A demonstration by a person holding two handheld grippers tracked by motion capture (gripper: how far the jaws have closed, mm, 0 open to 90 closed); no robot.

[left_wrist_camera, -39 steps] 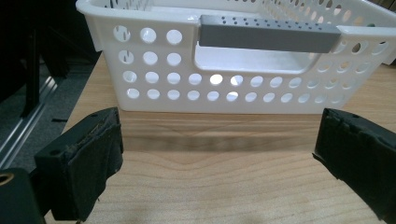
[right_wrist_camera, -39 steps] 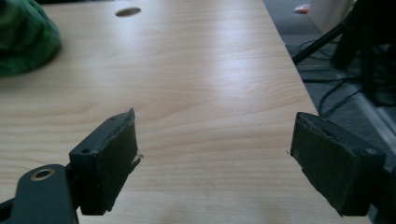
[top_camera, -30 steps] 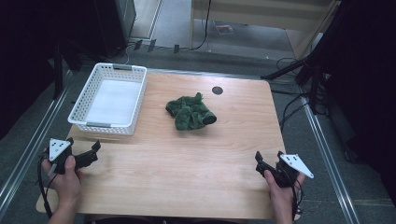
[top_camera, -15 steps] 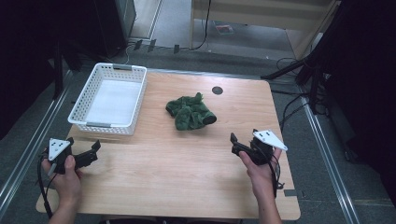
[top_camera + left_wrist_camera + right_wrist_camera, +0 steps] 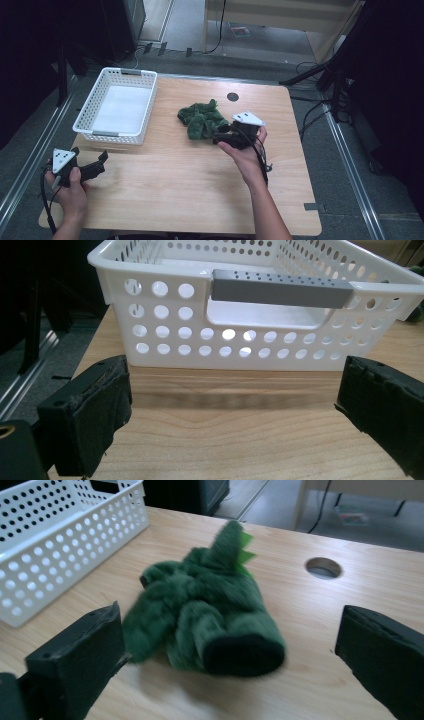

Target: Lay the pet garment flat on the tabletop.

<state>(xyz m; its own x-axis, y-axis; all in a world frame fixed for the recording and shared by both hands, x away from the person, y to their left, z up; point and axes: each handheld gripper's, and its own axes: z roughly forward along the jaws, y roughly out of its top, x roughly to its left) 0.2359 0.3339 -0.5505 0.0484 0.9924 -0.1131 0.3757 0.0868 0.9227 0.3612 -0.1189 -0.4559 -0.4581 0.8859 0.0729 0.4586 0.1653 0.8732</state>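
Observation:
A green plush toy [image 5: 200, 119] lies crumpled near the middle of the wooden table [image 5: 175, 190]. My right gripper [image 5: 221, 135] is just to its right, jaws pointing left at it. In the right gripper view the toy [image 5: 210, 615] lies close ahead of the wide jaws of the right gripper [image 5: 232, 630], its dark-rimmed end nearest. These jaws have just been opening, and the pads touch nothing. My left gripper [image 5: 100, 162] rests open at the front left, facing the white basket [image 5: 112, 134]. In the left gripper view the left gripper [image 5: 235, 380] has bare wood between its jaws.
The perforated basket [image 5: 280, 287] has a grey handle bar and stands at the table's back left. A round cable hole [image 5: 232, 96] sits behind the toy, also seen in the right gripper view [image 5: 323, 567]. Cables and stands crowd the floor at the right.
My right hand has moved from the table's front right edge leftward and away, up to the plush toy. The left hand and the basket have stayed put.

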